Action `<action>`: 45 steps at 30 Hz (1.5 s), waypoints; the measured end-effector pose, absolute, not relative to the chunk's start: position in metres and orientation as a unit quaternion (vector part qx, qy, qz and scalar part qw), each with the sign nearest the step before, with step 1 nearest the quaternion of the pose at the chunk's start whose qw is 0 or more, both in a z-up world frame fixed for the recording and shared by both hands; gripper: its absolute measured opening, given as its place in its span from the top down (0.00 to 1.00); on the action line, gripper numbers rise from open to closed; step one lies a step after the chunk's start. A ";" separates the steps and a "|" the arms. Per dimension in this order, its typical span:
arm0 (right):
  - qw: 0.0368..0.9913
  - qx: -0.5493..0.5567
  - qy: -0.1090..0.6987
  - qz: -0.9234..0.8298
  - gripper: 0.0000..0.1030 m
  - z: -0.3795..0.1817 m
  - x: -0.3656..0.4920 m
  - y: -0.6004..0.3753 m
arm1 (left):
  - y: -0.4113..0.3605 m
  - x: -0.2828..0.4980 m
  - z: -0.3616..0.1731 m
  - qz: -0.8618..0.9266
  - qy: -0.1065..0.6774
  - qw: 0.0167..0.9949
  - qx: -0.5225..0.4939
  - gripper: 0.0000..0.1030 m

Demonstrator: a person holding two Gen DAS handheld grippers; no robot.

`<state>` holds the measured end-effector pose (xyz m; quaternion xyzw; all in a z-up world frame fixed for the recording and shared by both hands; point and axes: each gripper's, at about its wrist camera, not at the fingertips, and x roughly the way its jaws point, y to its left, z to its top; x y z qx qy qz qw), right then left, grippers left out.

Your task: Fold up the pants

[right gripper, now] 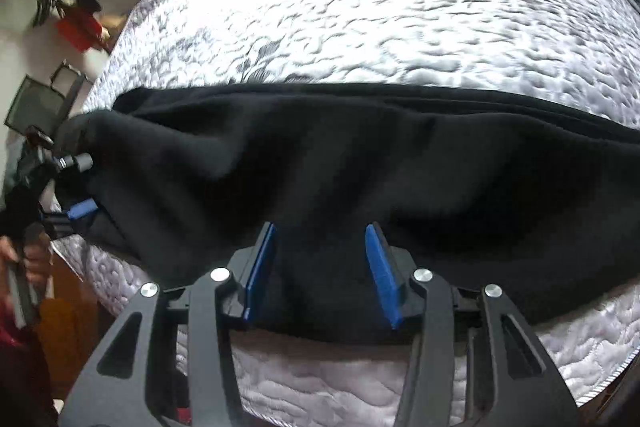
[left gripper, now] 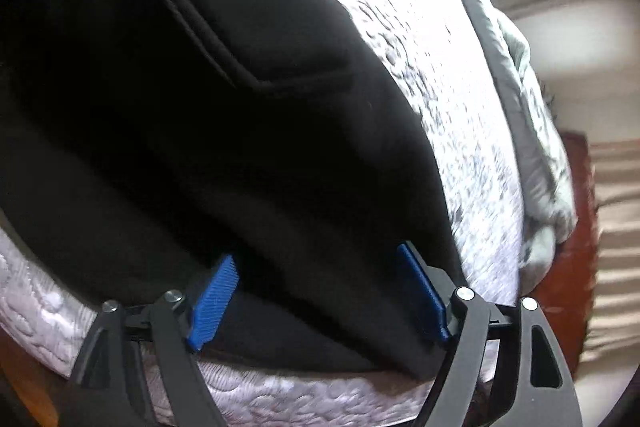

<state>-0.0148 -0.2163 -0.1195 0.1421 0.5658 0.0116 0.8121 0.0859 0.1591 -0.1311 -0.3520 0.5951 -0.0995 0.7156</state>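
Observation:
Black fleece pants (left gripper: pixel 200 107) lie along the near edge of a white quilted mattress (left gripper: pixel 440 67), a pocket seam showing in the left wrist view. My left gripper (left gripper: pixel 320 297) stands wide open over the pants' edge, with cloth between its blue pads (left gripper: pixel 214 301) but not pinched. In the right wrist view the pants (right gripper: pixel 320 155) stretch across the mattress (right gripper: pixel 400 7). My right gripper (right gripper: pixel 320 273) is open, its pads (right gripper: pixel 382 275) straddling a ridge of the cloth at the near edge. The left gripper (right gripper: pixel 80 185) shows at the pants' left end.
A grey blanket (left gripper: pixel 532 147) is bunched along the mattress's far side, with a red-brown bed frame (left gripper: pixel 576 267) beyond it. A person's hand (right gripper: pixel 28 259) holds the left tool. A plant and a red object (right gripper: pixel 76 27) stand by the wall at upper left.

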 end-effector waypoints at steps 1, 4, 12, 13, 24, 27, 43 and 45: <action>0.810 0.140 0.569 0.011 0.54 -0.123 -0.012 -0.213 | 0.160 0.086 -0.132 -0.092 0.595 0.717 -0.352 0.45; 0.810 0.124 0.573 0.006 0.54 -0.134 -0.006 -0.207 | 0.166 0.087 -0.137 -0.064 0.595 0.721 -0.350 0.90; 0.807 0.138 0.574 0.011 0.54 -0.131 -0.007 -0.217 | 0.161 0.028 -0.078 -0.061 0.490 0.802 -0.338 0.97; 0.807 0.138 0.574 0.012 0.54 -0.131 -0.009 -0.219 | 0.160 0.018 -0.077 -0.049 0.486 0.808 -0.329 0.97; 0.806 0.102 0.583 0.017 0.47 -0.132 -0.007 -0.210 | 0.180 0.025 -0.115 -0.039 0.510 0.789 -0.341 0.83; 0.806 0.100 0.583 0.016 0.45 -0.132 -0.006 -0.208 | 0.203 0.039 -0.108 -0.023 0.505 0.797 -0.329 0.60; 0.810 0.087 0.580 0.016 0.42 -0.135 -0.004 -0.205 | 0.237 0.032 -0.104 -0.004 0.473 0.792 -0.386 0.87; 0.810 0.087 0.580 0.017 0.42 -0.134 -0.004 -0.205 | 0.232 0.016 -0.088 0.001 0.452 0.812 -0.370 0.87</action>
